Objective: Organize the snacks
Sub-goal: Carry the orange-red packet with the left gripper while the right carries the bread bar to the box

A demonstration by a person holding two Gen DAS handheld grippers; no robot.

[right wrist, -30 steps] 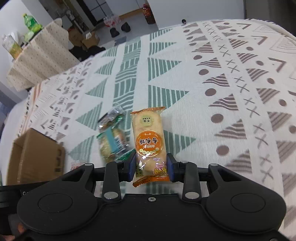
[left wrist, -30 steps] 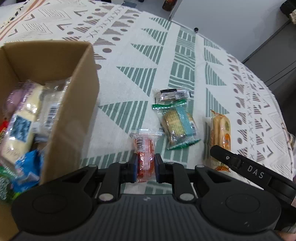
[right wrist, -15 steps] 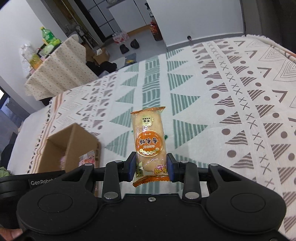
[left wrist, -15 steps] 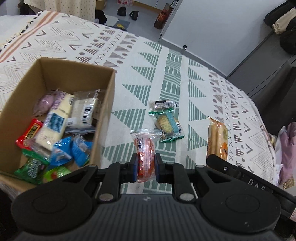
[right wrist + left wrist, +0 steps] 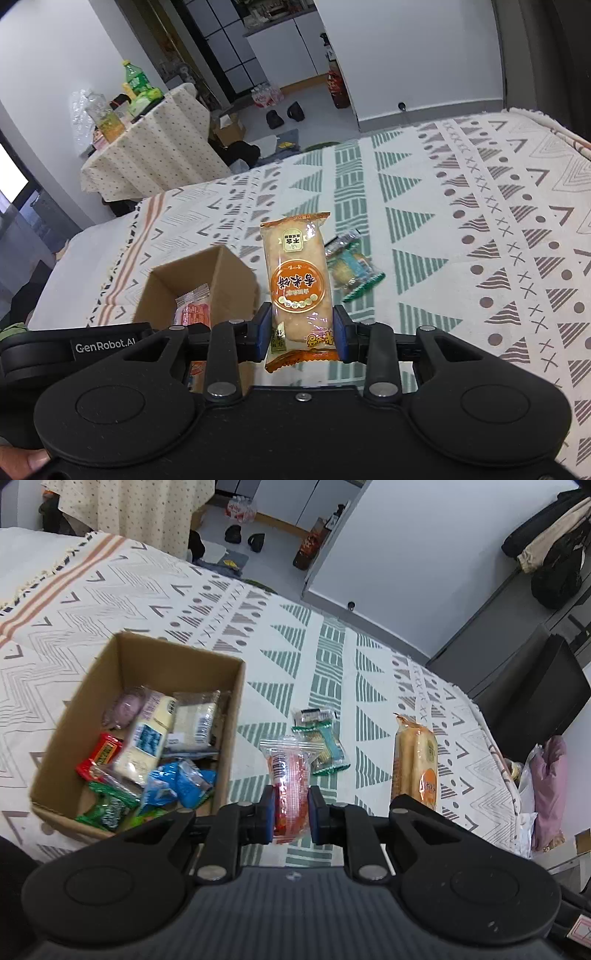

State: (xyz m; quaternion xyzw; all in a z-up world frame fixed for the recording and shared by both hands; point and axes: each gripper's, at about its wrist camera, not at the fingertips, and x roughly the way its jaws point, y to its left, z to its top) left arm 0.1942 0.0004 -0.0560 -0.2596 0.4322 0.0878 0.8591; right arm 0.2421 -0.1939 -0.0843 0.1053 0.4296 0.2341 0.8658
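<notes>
My left gripper [image 5: 291,814] is shut on a red snack in a clear wrapper [image 5: 290,775], held in the air just right of an open cardboard box [image 5: 236,701] that holds several snacks. My right gripper [image 5: 300,334] is shut on an orange rice-cracker pack [image 5: 297,280], lifted above the patterned cloth; the same rice-cracker pack [image 5: 415,760] shows at the right of the left wrist view. A green-and-blue cracker packet [image 5: 325,749] and a small clear packet [image 5: 312,714] lie on the cloth between box and pack. In the right wrist view the cardboard box [image 5: 221,273] stands left of the pack, with the red snack [image 5: 194,308] over it.
A patterned cloth [image 5: 332,672] covers the surface. Beyond its far edge are floor, shoes, a white cabinet and a small covered table with bottles [image 5: 147,140]. A dark chair [image 5: 535,690] stands at the right. A person's thumb [image 5: 22,459] shows at the lower left.
Both grippers have risen well above the cloth with their snacks. The left one now sees the whole box; the right one has swung toward the box.
</notes>
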